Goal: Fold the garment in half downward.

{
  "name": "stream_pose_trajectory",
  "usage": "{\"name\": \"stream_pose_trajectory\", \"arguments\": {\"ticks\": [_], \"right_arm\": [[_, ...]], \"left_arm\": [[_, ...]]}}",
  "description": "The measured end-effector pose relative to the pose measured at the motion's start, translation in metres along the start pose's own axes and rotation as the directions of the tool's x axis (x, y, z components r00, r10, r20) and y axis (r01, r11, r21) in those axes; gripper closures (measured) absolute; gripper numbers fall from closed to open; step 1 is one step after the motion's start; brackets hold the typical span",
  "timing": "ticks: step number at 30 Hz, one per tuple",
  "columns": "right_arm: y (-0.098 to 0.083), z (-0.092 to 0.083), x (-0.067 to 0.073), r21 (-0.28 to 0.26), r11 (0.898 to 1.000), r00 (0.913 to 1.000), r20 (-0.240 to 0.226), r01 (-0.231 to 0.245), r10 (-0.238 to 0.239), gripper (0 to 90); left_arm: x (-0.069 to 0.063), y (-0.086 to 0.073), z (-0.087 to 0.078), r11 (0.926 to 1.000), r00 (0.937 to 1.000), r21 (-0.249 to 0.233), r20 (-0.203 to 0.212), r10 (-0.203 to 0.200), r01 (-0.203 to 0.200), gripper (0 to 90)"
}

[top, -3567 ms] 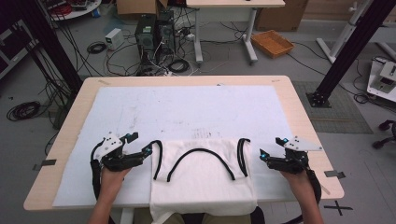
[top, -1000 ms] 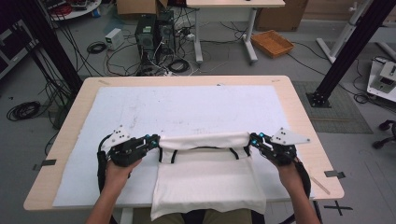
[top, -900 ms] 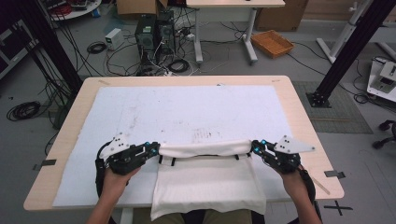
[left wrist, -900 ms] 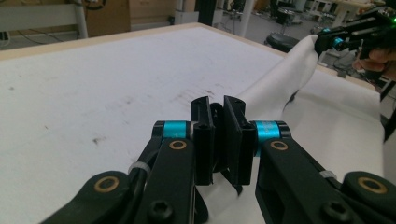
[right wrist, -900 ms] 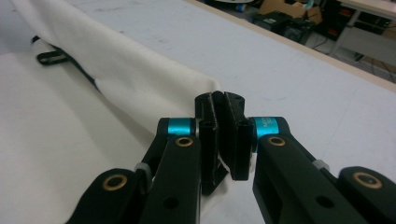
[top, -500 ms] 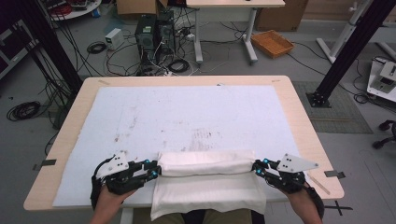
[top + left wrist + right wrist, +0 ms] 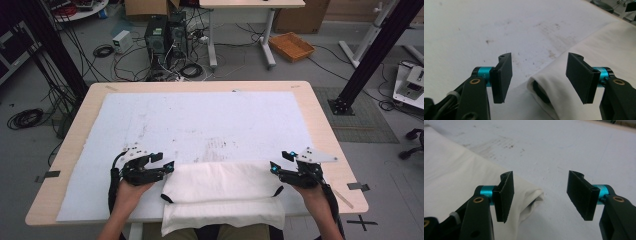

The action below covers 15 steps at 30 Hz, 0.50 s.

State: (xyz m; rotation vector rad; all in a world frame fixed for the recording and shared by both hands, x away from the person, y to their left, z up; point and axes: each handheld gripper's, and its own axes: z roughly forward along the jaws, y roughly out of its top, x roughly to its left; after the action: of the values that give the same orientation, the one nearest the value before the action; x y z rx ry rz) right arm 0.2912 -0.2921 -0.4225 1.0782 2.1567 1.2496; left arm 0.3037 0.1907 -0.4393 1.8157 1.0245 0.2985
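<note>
A white garment [image 7: 222,192] with black trim lies folded at the table's near edge, its lower part hanging over the front. My left gripper [image 7: 169,167] rests at the fold's left end and my right gripper [image 7: 273,169] at its right end. Both have just been opening. In the left gripper view the open gripper [image 7: 541,75] has the folded corner of the garment [image 7: 554,95] lying loose between its pads. In the right gripper view the open gripper [image 7: 542,195] has the other corner of the garment [image 7: 529,197] beside its left pad, and nothing is pinched.
A stained white mat [image 7: 200,120] covers most of the wooden table [image 7: 65,165]. Beyond the far edge are computer towers [image 7: 165,35], floor cables and a basket [image 7: 291,46]. A black frame post [image 7: 370,55] stands at the right.
Both grippers carried the garment's far edge toward the near side, folding it over itself. They then lowered and opened, and the fold now lies released on the table.
</note>
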Motion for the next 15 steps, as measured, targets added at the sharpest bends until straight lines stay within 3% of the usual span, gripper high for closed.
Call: {"name": "stream_pose_trajectory", "arguments": {"ticks": [2, 3, 4, 6, 8, 9, 10, 12, 13, 15], "right_arm": [[0.002, 0.018, -0.003, 0.051, 0.999, 0.9996, -0.025, -0.013, 0.014, 39.2], [0.002, 0.018, -0.003, 0.051, 0.999, 0.9996, -0.025, -0.013, 0.014, 39.2], [0.003, 0.029, -0.003, 0.090, 0.996, 0.9986, -0.050, -0.016, 0.020, 41.0], [0.003, 0.034, -0.002, 0.117, 0.993, 0.9979, -0.059, -0.019, 0.026, 43.0], [0.000, 0.045, -0.001, 0.186, 0.982, 0.9980, -0.064, 0.013, -0.001, 50.6], [0.000, 0.045, -0.001, 0.186, 0.982, 0.9980, -0.064, 0.013, -0.001, 50.6], [-0.002, 0.047, -0.001, 0.198, 0.980, 0.9975, -0.069, 0.005, 0.009, 51.9], [-0.003, 0.046, -0.003, 0.197, 0.980, 0.9959, -0.085, -0.015, 0.033, 57.6], [-0.004, 0.045, -0.004, 0.195, 0.981, 0.9945, -0.100, -0.013, 0.033, 64.4], [-0.004, 0.044, -0.005, 0.197, 0.980, 0.9934, -0.108, -0.018, 0.039, 68.9]], "left_arm": [[0.003, -0.002, 0.011, 0.9989, 1.0000, 0.046, 0.003, -0.007, 0.006, 37.6], [0.003, -0.002, 0.011, 0.9989, 1.0000, 0.046, 0.003, -0.007, 0.006, 37.6], [0.003, -0.003, 0.013, 0.9980, 0.9999, 0.063, 0.005, -0.011, 0.010, 37.6], [0.003, -0.003, 0.014, 0.9975, 0.9999, 0.071, 0.008, -0.008, 0.008, 37.6], [0.002, -0.005, 0.014, 0.9940, 0.9998, 0.107, -0.001, 0.021, -0.021, 48.0], [0.002, -0.005, 0.014, 0.9940, 0.9998, 0.107, -0.001, 0.021, -0.021, 54.1], [0.001, -0.006, 0.015, 0.9917, 0.9995, 0.125, 0.000, 0.030, -0.030, 54.1], [-0.001, -0.006, 0.015, 0.9901, 0.9988, 0.132, 0.002, 0.049, -0.049, 65.9], [-0.001, -0.006, 0.016, 0.9902, 0.9986, 0.129, -0.001, 0.054, -0.053, 78.1], [-0.003, -0.007, 0.015, 0.9901, 0.9977, 0.125, -0.013, 0.066, -0.064, 82.3]]}}
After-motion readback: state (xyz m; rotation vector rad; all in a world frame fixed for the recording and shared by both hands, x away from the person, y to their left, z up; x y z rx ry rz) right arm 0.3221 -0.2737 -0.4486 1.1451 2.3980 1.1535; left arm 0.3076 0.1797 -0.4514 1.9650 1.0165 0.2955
